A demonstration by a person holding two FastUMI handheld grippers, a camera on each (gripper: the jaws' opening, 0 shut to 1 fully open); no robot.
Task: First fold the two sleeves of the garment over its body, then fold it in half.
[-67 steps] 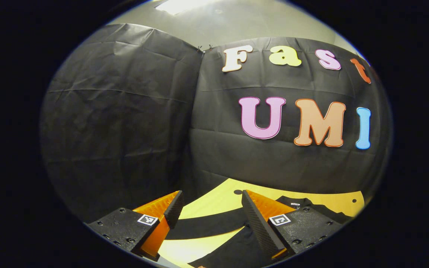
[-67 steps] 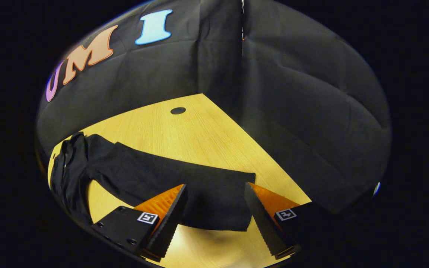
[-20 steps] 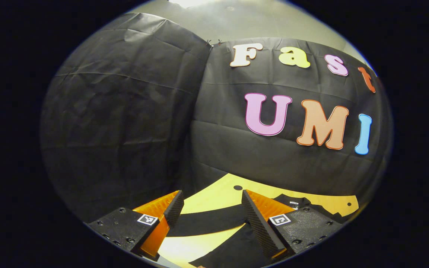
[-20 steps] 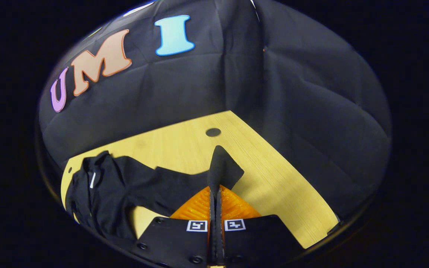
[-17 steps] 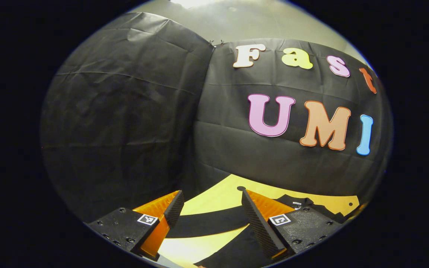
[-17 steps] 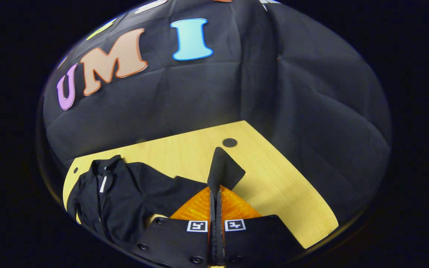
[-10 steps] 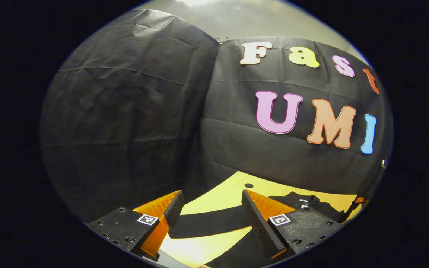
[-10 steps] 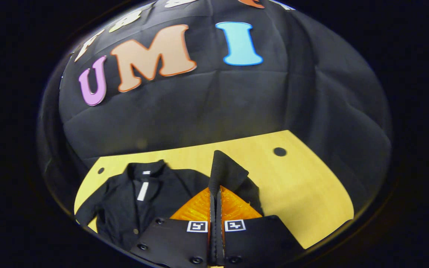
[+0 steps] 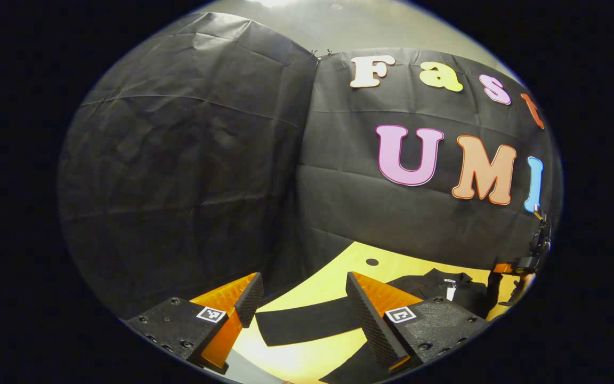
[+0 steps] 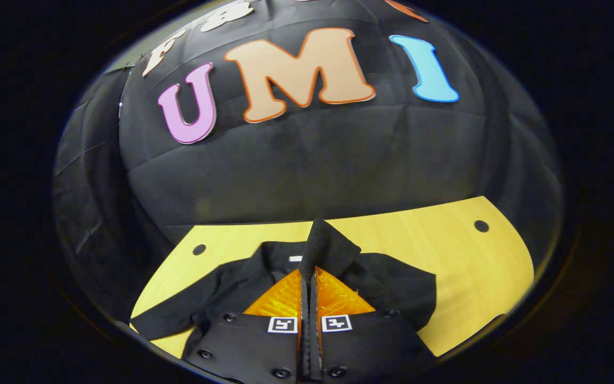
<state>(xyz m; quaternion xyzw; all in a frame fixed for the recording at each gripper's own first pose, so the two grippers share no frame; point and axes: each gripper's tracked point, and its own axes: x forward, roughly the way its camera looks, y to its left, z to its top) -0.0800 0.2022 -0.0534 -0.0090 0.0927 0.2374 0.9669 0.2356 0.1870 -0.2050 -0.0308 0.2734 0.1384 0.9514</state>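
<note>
Black garment lies spread on the yellow wooden tabletop, collar toward the booth wall, body running back toward the near edge; long axis therefore near-to-far as the right gripper view shows it, hem end hidden under the tool body.

Right sleeve: cuff pinched between the closed fingers of the right tool, held above the garment's chest, just in front of the collar. The sleeve appears part-way through its fold, lifted over the body but not laid down or released.

Left sleeve: lies flat and extended sideways across the tabletop, roughly at right angles to the body axis, cuff end square and free. Left tool sits just above it with fingers spread wide, gripping nothing.

Progress, judged: first sleeve fold under way, not finished. Left to do: set down right sleeve, fold left sleeve over body, then the half fold.

The right tool also shows at the far right edge of the left gripper view.
</note>
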